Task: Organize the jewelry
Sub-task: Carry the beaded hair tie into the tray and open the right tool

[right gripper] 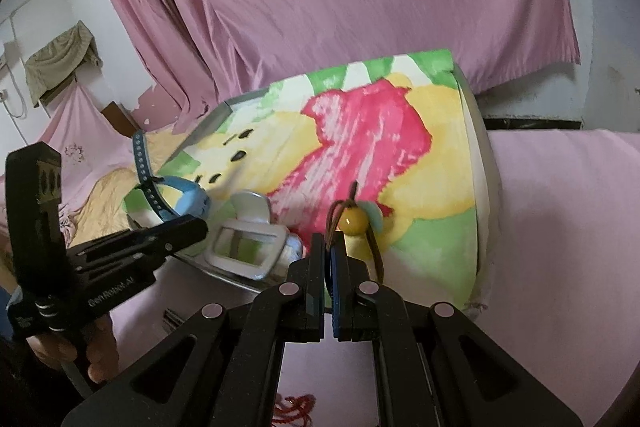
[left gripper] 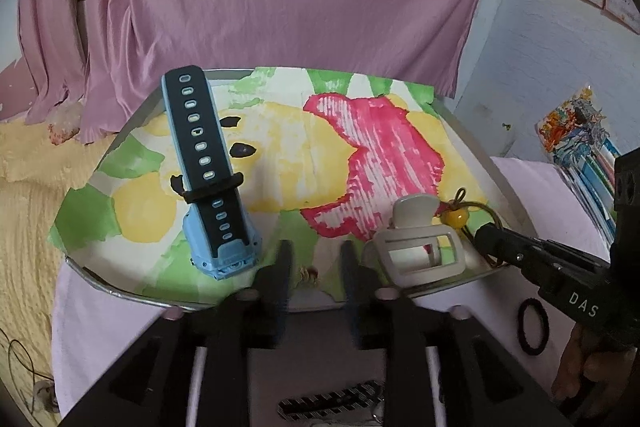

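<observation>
From the left wrist, the left gripper [left gripper: 316, 267] hangs at the near edge of the tray [left gripper: 120, 293] with its fingers apart and empty, apparently waiting, while the watch [left gripper: 212, 171] stands at the near left and the hair clip [left gripper: 420, 247] lies at the near right corner. From the right wrist, the right gripper [right gripper: 330, 255] has its fingers closed on the brown cord of the bead tie [right gripper: 354, 221] at the tray's near edge, likely to set it among the other pieces.

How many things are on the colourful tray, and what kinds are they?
Watches: 1, the blue watch
Hair clips: 1, the white hair clip
Bead cords: 1, the yellow bead cord, pinched in the right claw
Total: 3 on the tray
</observation>
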`<state>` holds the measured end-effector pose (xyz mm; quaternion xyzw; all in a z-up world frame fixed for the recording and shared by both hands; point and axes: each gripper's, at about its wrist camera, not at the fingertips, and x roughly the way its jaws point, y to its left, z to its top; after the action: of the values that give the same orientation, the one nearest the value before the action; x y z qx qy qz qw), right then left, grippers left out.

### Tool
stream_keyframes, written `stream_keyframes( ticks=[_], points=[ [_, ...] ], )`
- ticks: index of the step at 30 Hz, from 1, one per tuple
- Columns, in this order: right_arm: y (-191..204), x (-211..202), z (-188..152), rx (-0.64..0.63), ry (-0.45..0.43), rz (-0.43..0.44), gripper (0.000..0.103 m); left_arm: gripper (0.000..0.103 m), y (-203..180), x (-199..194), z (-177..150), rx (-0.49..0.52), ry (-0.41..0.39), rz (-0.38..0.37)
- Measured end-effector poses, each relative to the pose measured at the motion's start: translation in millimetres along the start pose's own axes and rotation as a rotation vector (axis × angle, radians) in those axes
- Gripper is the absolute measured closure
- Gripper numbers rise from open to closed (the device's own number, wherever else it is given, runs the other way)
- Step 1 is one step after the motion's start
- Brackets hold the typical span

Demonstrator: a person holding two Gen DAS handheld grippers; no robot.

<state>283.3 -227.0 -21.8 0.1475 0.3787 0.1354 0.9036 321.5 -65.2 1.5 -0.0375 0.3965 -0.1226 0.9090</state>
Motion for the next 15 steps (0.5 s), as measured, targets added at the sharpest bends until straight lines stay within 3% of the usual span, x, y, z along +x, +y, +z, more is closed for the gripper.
stream_keyframes(
  ticks=[2,5,7,10,12,15],
  points=[
    [-0.2,-2.4,-1.0,-0.001,-0.001,-0.010,0.099,0.052,0.9,-4.9,-1.6,-0.013,-0.017,-0.009],
    [-0.1,-9.5,-2.7,-0.007,-0.016,-0.030,0.095,0.051,1.4,-13.2,-4.8,-0.024,-0.036,-0.010],
    [-0.5,-16.8,-4.9,-0.008,-0.036,-0.037,0.082,0.047,1.4,-21.1,-9.0,-0.023,-0.054,-0.005],
    [-0.8,-27.9,-7.4,-0.012,-0.076,-0.052,0.060,0.031,2.1,-37.6,-16.3,-0.035,-0.109,-0.009],
    [0.1,-39.3,-10.8,-0.015,-0.120,-0.057,0.058,0.026,2.7,-49.7,-22.4,-0.043,-0.151,-0.008],
    [1.0,-55.5,-17.0,-0.017,-0.182,-0.071,0.045,0.013,3.0,-64.6,-29.7,-0.046,-0.205,0.003]
  ],
)
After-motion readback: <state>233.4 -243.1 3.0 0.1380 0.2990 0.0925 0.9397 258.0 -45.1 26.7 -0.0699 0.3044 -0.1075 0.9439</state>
